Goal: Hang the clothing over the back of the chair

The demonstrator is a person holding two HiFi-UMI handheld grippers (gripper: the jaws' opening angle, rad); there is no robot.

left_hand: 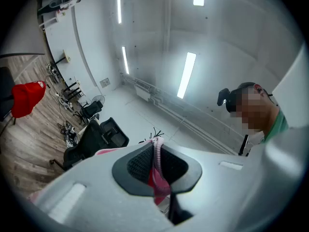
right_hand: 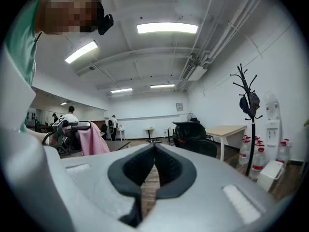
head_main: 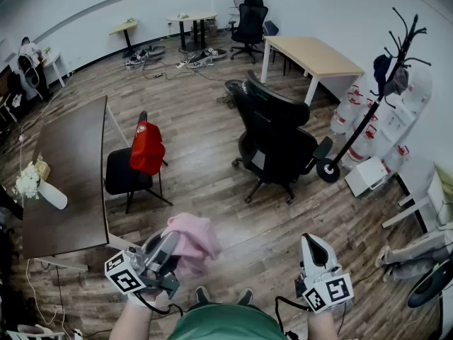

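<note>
i'm looking down on a wooden floor (head_main: pixel 205 154). the long dark table (head_main: pixel 71 161) runs along its left side, and a pale wooden table (head_main: pixel 318 54) stands toward the far right wall. the big black office chair (head_main: pixel 276 137) sits mid-floor, with a black coat stand (head_main: pixel 386 76) off to its right by the wall. just beside the dark table's right edge is a small black chair (head_main: pixel 124 176) with a red garment (head_main: pixel 147 149) draped over its back. the pink clothing (head_main: pixel 192 238) is off the floor, bunched up low in front of me and well apart from both chairs. my left gripper (head_main: pixel 168 245) has its jaws clamped tight on a fold of it, and the left gripper view shows the pink fabric pinched between the pads. my right gripper (head_main: pixel 316 253) is held beside it, apart from the cloth, jaws pressed together with nothing in them. white flowers (head_main: pixel 28 181) in a vase rest at the dark table's left edge.
</note>
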